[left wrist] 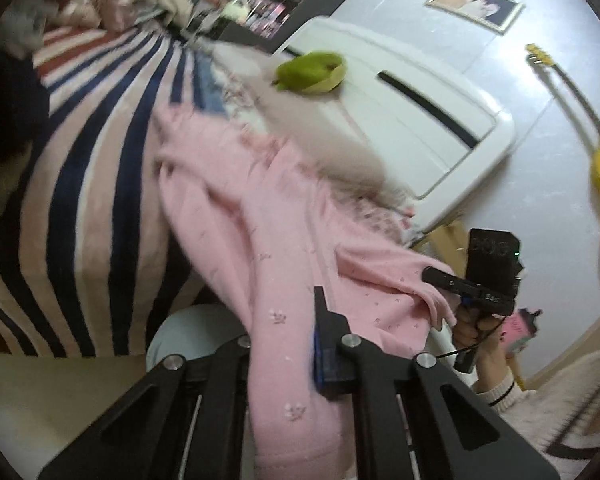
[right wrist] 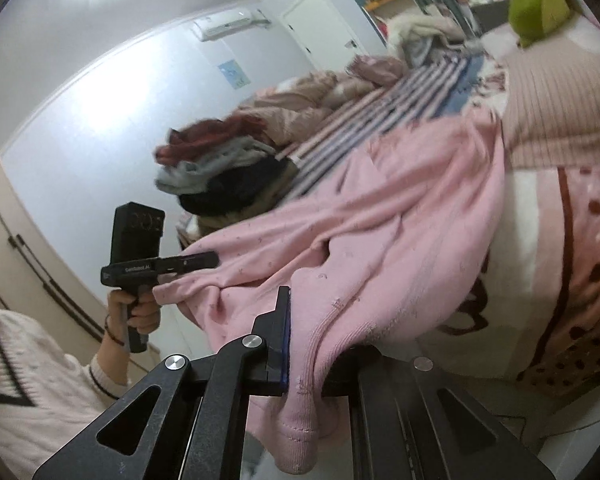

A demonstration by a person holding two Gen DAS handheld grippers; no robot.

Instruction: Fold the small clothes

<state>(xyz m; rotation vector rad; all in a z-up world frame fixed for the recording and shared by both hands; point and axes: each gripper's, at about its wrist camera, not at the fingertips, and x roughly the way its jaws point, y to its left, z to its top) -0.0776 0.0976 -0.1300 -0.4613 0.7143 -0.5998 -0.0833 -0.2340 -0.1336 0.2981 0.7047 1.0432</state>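
Striped bedding (left wrist: 100,152) covers the bed beneath a pink garment (left wrist: 228,208). Left of the garment's middle, the left gripper (left wrist: 288,344) pinches one hem; right of it, the right gripper (right wrist: 312,340) clamps a ribbed cuff, near a green plush (right wrist: 536,4).

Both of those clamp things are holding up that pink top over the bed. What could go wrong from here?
The pink top is pinched only at its edges by the left gripper and the right gripper; a tug might slip it free. Much of it sags in folds, so it may land creased on the striped blanket.
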